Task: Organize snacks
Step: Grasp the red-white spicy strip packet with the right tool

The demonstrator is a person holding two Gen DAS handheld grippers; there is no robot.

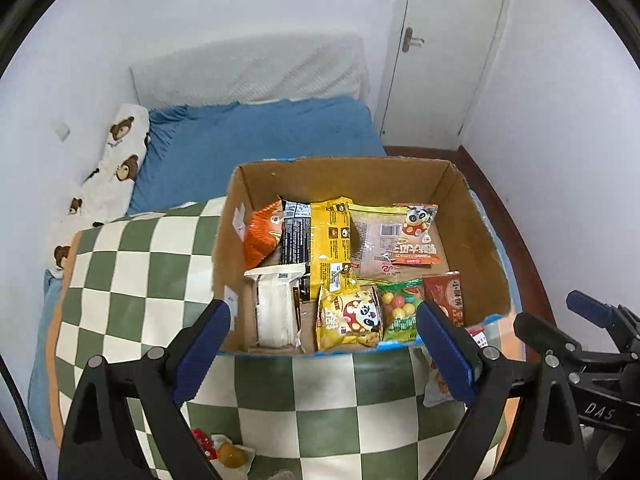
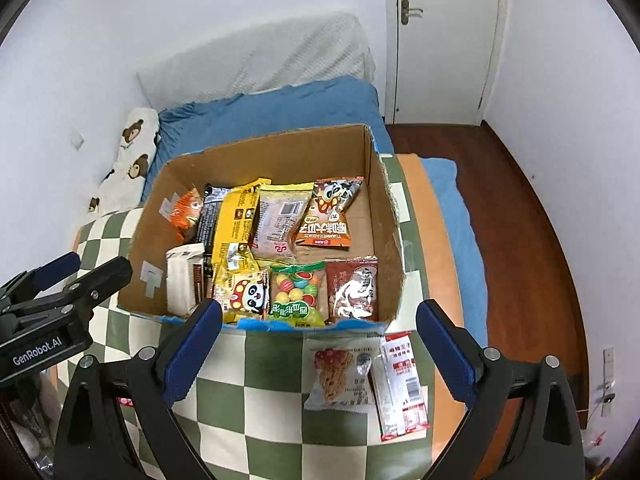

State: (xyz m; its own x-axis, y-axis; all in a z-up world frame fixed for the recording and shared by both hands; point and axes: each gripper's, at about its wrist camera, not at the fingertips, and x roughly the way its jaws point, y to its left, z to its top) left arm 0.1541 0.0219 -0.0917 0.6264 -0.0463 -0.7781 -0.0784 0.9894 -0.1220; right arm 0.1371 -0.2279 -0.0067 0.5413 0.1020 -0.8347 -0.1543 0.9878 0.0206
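An open cardboard box point(image 1: 476, 216) point(image 2: 376, 184) stands on a green-and-white checked blanket point(image 1: 320, 400) point(image 2: 256, 400) and holds several snack packets. Among them are a yellow panda packet point(image 1: 352, 318) point(image 2: 240, 292), a green candy bag point(image 1: 400, 308) point(image 2: 296, 292) and a white packet point(image 1: 276, 304) point(image 2: 182, 276). My left gripper point(image 1: 322, 308) hovers open and empty above the box's near edge. My right gripper point(image 2: 318, 308) is open and empty in the same spot. Two loose packets lie in front of the box, a white cake packet point(image 2: 342, 372) and a red-and-white one point(image 2: 400, 384).
The other gripper shows beside each view, the right one point(image 1: 580, 320) and the left one point(image 2: 80, 272). A small wrapped snack point(image 1: 228, 452) lies near the blanket's front. Behind are a blue bedsheet point(image 1: 260, 136), a bear-print pillow point(image 1: 116, 160), white walls and a door point(image 1: 440, 48); wooden floor point(image 2: 520, 220) at right.
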